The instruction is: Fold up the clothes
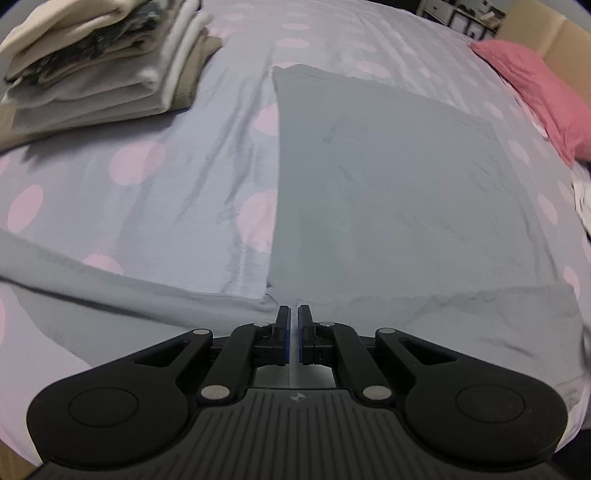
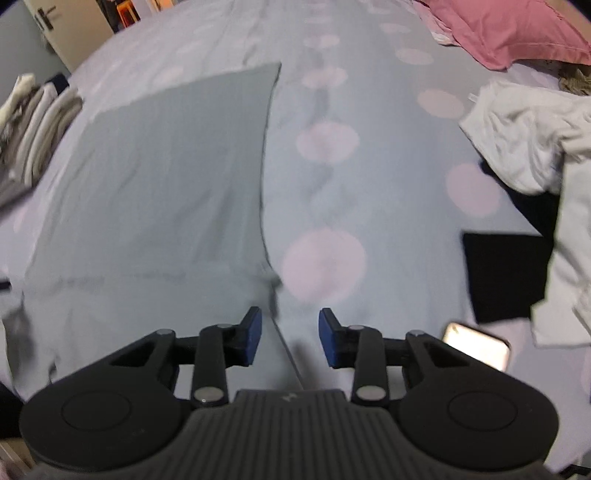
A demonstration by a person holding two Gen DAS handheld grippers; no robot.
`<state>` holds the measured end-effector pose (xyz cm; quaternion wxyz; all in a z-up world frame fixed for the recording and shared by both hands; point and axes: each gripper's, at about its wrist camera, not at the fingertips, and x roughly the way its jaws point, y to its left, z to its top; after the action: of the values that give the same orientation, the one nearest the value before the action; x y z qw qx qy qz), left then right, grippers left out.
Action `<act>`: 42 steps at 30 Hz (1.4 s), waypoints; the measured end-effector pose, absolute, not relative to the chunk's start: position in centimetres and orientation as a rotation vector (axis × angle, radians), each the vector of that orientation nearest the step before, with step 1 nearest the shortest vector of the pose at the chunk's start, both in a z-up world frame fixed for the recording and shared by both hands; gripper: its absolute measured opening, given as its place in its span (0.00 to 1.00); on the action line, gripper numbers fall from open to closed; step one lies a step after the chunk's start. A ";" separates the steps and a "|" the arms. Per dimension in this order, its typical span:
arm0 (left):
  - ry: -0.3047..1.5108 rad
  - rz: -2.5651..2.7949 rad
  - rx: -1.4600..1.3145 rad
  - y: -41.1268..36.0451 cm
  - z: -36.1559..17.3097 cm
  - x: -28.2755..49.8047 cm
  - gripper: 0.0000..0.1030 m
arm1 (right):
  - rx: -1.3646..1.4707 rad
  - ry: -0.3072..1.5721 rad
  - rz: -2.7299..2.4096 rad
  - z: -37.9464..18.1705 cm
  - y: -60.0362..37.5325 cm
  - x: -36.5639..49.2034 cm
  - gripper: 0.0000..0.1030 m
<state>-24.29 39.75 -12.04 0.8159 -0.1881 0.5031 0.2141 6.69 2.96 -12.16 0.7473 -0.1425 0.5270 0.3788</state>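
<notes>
- Looking along the left claw: its jaws are pinched nearly together on a thin edge of the grey garment, which lies spread flat across the middle of the bed, probably to anchor that near hem for a fold. A stack of folded clothes sits at the bed's far left corner, kept clear of the working area.
- Looking along the right claw: its jaws stand partly apart and hold nothing, with the garment's right edge just beside them. Unfolded white clothes wait by the bed's right edge, near a pink pillow.
</notes>
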 end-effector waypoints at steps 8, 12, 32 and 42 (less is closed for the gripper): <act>1.107 0.431 -0.378 39.3 -13.6 -23.7 0.06 | -0.261 1.221 0.802 -14.8 7.7 9.1 0.25; 1.096 0.418 -0.370 39.5 -13.8 -23.2 0.10 | -0.266 1.242 0.793 -16.2 8.7 10.4 0.25; 1.102 0.435 -0.239 38.0 -14.3 -22.7 0.01 | -0.287 1.277 0.776 -17.7 10.3 10.7 0.07; 1.135 0.482 -0.230 38.3 -14.1 -22.9 0.01 | -0.433 1.138 0.707 -17.3 11.0 10.4 0.11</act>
<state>-22.94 38.29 -14.12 0.8097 -0.1075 0.5311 0.2254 10.41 11.05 -17.26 0.7622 -0.1990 0.5233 0.3250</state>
